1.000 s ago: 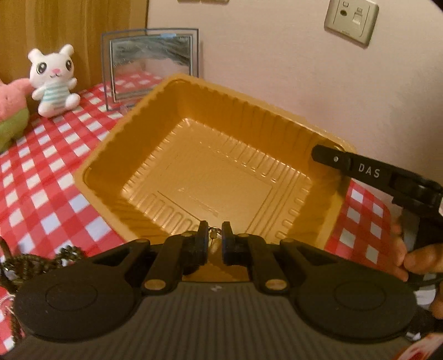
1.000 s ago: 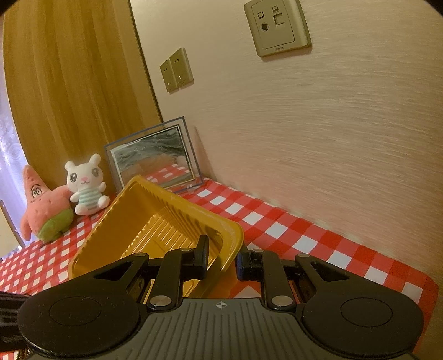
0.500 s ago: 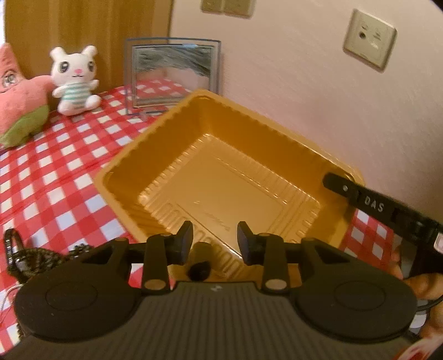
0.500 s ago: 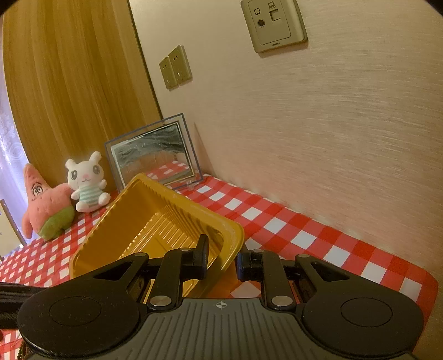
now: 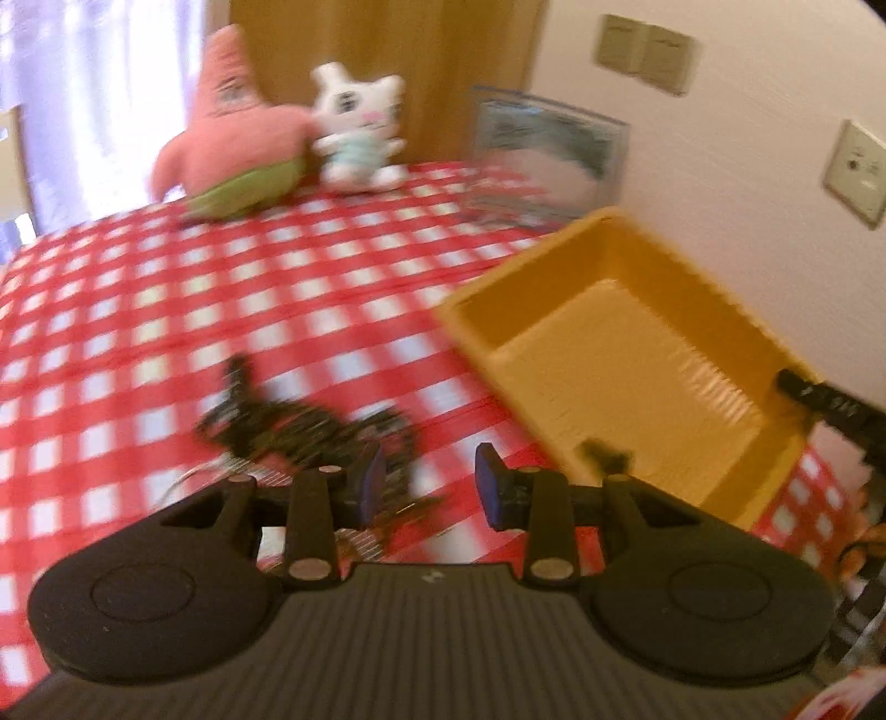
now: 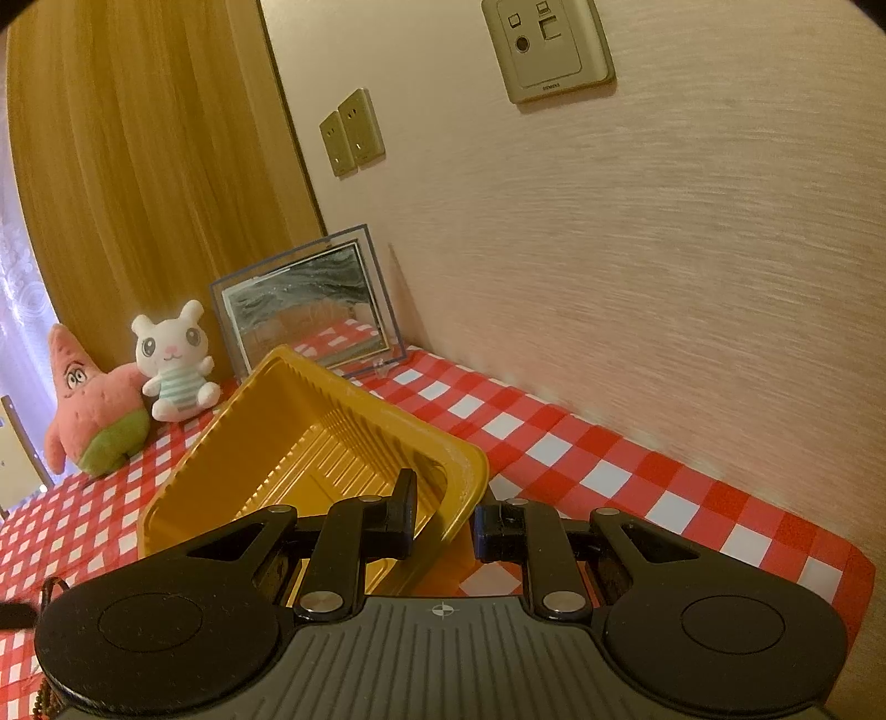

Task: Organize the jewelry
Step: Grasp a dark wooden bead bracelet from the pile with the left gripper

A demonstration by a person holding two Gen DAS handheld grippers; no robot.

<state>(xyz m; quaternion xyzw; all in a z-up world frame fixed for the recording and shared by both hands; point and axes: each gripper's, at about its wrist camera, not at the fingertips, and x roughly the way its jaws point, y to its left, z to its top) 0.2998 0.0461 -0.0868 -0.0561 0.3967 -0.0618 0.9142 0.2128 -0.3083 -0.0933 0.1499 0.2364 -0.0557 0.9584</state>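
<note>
The gold tray [image 6: 310,443] sits tilted, its near corner rim clamped between the closed fingers of the right gripper [image 6: 443,520], its long axis running away from that gripper toward the framed picture [image 6: 304,310]. A small dark piece [image 5: 601,454] lies at the tray's near edge, just right of the left gripper [image 5: 429,487], whose jaws stand apart and empty. A blurred dark jewelry heap [image 5: 299,426] lies on the checked cloth [image 5: 166,310] just ahead-left; the wall socket [image 6: 545,47] reads "SIEMENS".

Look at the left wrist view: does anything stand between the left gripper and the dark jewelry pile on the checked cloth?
Nothing visible does. The left gripper is open and empty, and the jewelry pile lies just beyond its fingers on the bare cloth.
</note>
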